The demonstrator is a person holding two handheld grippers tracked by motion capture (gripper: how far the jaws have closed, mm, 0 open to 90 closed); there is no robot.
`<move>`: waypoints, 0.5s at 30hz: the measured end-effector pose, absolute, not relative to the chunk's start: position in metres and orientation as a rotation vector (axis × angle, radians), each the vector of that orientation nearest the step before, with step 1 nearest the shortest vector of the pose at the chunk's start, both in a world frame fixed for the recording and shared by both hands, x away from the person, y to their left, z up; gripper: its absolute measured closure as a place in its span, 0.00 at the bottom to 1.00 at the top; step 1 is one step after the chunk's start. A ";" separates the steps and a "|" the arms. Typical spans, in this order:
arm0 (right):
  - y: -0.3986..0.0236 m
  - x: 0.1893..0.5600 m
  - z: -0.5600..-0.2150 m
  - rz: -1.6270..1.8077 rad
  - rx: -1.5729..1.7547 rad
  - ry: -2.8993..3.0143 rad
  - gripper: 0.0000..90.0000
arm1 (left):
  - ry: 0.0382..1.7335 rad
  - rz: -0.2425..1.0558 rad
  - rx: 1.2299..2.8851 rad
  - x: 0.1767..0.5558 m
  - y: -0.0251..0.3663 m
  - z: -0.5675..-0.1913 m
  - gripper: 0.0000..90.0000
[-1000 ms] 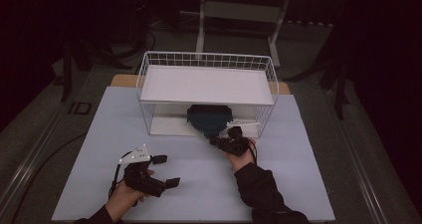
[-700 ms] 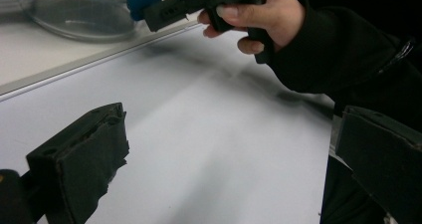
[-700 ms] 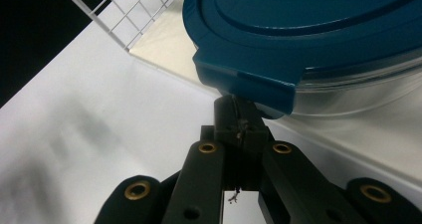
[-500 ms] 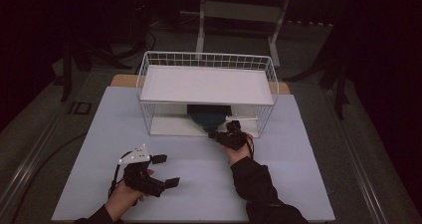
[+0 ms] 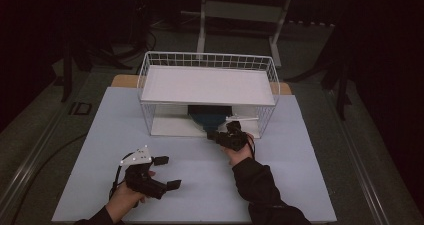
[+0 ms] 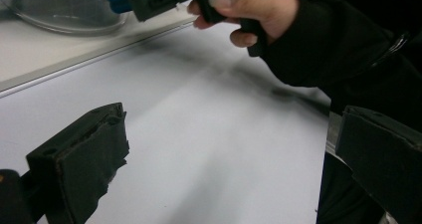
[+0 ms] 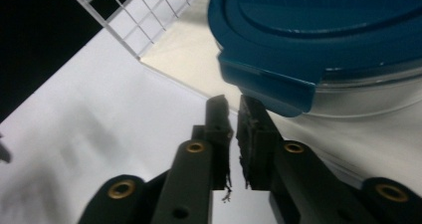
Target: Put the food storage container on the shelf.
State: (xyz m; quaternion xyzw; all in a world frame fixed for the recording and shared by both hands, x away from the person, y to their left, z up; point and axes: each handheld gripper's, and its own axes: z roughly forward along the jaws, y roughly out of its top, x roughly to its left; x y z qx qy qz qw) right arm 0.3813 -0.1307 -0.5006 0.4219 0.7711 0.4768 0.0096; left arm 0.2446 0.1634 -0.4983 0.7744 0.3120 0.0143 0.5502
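Note:
A glass container with a blue lid point(image 5: 210, 116) sits on the lower level of a white wire rack point(image 5: 207, 60), under its white shelf. My right gripper point(image 5: 213, 135) is just in front of it. In the right gripper view the blue lid point(image 7: 318, 35) and its tab lie just beyond my right gripper point(image 7: 233, 107). Its jaws have just been opening and stand a narrow gap apart with nothing between them. My left gripper point(image 5: 167, 173) rests near the table's front left, open and empty. In the left gripper view my left gripper point(image 6: 234, 129) faces the other hand point(image 6: 259, 10).
The rack's wire walls close its sides and back, and its white base board point(image 5: 170, 127) meets the pale table mat point(image 5: 300, 150) at a low step. Dark floor and a stand lie behind the table.
The blue-lidded container has gone a little farther back under the shelf, and my right gripper went with it. The left gripper has not moved.

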 end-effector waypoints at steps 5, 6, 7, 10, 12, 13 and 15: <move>-0.134 0.372 -0.492 1.534 1.286 2.386 0.57 | 0.726 0.033 1.830 0.243 0.162 -0.496 0.00; -0.134 0.369 -0.490 1.529 1.267 2.382 0.51 | 0.724 0.034 1.830 0.243 0.162 -0.496 0.00; -0.135 0.367 -0.489 1.544 1.256 2.368 0.42 | 0.722 0.033 1.827 0.242 0.161 -0.496 0.00; -0.138 0.362 -0.486 1.576 1.216 2.373 0.29 | 0.717 0.033 1.826 0.241 0.161 -0.495 0.00; -0.144 0.356 -0.482 1.600 1.215 2.384 0.26 | 0.709 0.036 1.829 0.240 0.161 -0.494 0.00; -0.144 0.356 -0.482 1.600 1.215 2.384 0.26 | 0.709 0.036 1.829 0.240 0.161 -0.494 0.00; -0.148 0.351 -0.480 1.611 1.194 2.397 0.25 | 0.703 0.041 1.836 0.239 0.160 -0.493 0.00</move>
